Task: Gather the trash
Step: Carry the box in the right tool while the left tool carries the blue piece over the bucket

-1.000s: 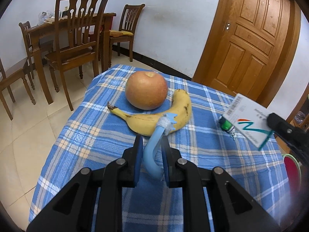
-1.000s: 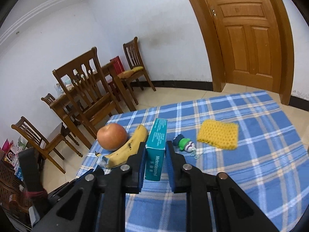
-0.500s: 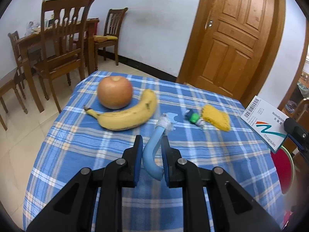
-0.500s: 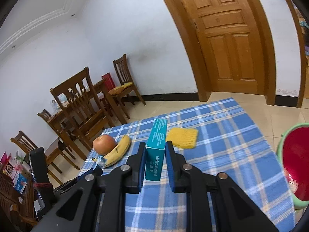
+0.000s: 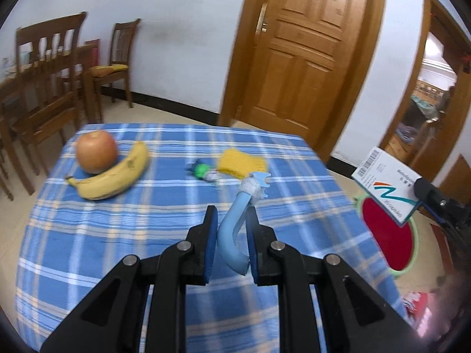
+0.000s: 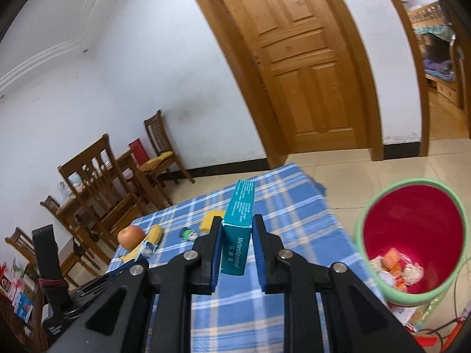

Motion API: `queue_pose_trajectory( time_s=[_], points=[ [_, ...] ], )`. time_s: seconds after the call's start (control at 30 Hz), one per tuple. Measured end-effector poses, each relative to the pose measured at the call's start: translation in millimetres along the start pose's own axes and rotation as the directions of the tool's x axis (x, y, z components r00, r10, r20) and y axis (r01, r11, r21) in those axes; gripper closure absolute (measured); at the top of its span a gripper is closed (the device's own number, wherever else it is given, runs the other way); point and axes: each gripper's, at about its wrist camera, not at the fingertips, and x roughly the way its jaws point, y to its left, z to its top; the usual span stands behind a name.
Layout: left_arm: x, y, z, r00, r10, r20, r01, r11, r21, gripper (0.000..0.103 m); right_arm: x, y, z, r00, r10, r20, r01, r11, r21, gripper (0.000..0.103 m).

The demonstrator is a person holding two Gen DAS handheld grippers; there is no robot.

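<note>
My left gripper (image 5: 231,219) is shut on a bent light-blue tube (image 5: 234,229) with a crumpled pale end, held above the blue plaid table (image 5: 147,250). My right gripper (image 6: 237,225) is shut on a teal medicine box (image 6: 239,226), whose white face (image 5: 385,185) also shows at the right of the left wrist view. A red bin with a green rim (image 6: 412,232) stands on the floor to the right of the table, with scraps at its bottom. A small green and white wrapper (image 5: 203,172) lies on the cloth.
An apple (image 5: 96,151), a banana (image 5: 114,176) and a yellow knitted pad (image 5: 241,164) lie on the table. Wooden chairs (image 5: 47,88) and a dining table stand at the left. A closed wooden door (image 5: 300,58) is behind. Red packaging lies on the floor near the bin (image 5: 388,235).
Both grippers have swung to the right with their loads still held. The red bin has come into view in both cameras, and the fruit has slid to the left.
</note>
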Motion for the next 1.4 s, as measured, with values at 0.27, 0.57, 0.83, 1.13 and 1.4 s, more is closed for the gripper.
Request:
queue_pose_trajectory(
  time_s=[0.27, 0.57, 0.83, 1.13, 1.4],
  points=[
    [5, -57, 2, 0.993, -0.113, -0.040, 0.116, 0.991, 0.073, 0.085, -42, -53, 3, 0.992, -0.113, 0.061, 0.109, 0.991, 0.072, 0.081],
    [18, -116, 1, 0.979, -0.187, -0.087, 0.197, 0.971, 0.135, 0.085, -67, -107, 1, 0.975, -0.206, 0.087, 0.189, 0.967, 0.172, 0.081],
    [36, -163, -2, 0.968, -0.220, -0.124, 0.241, 0.951, 0.194, 0.085, -71, -152, -5, 0.964, -0.259, 0.067, 0.235, 0.940, 0.246, 0.081],
    [62, -206, -11, 0.948, -0.261, -0.181, 0.298, 0.929, 0.218, 0.085, -67, -185, -11, 0.949, -0.313, 0.027, 0.293, 0.914, 0.280, 0.081],
    [82, -234, -21, 0.933, -0.284, -0.219, 0.333, 0.913, 0.235, 0.085, -67, -213, -17, 0.936, -0.352, -0.011, 0.338, 0.888, 0.311, 0.081]
  ],
)
